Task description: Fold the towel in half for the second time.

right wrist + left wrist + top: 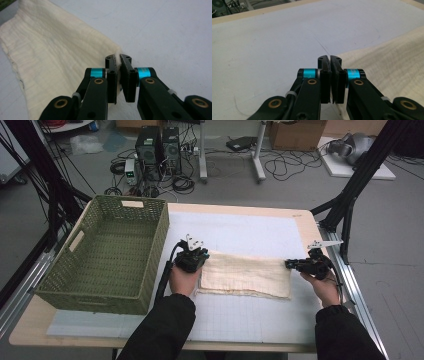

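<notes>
A folded cream cloth (247,276) lies on the white mat (240,227) in the middle of the table. My left gripper (201,254) is at the cloth's far left corner. In the left gripper view its jaws (330,58) are pressed together right beside the cloth's edge (387,60), and I cannot tell whether any fabric is pinched. My right gripper (290,264) is at the far right corner, and in its own view it (118,57) is shut on a bit of the cloth (57,50) that shows white between the tips.
A green woven basket (107,252) stands at the left of the table, close to my left hand. The table's right edge and a black frame post (345,215) are just beyond my right gripper. Cables and computer boxes lie on the floor behind.
</notes>
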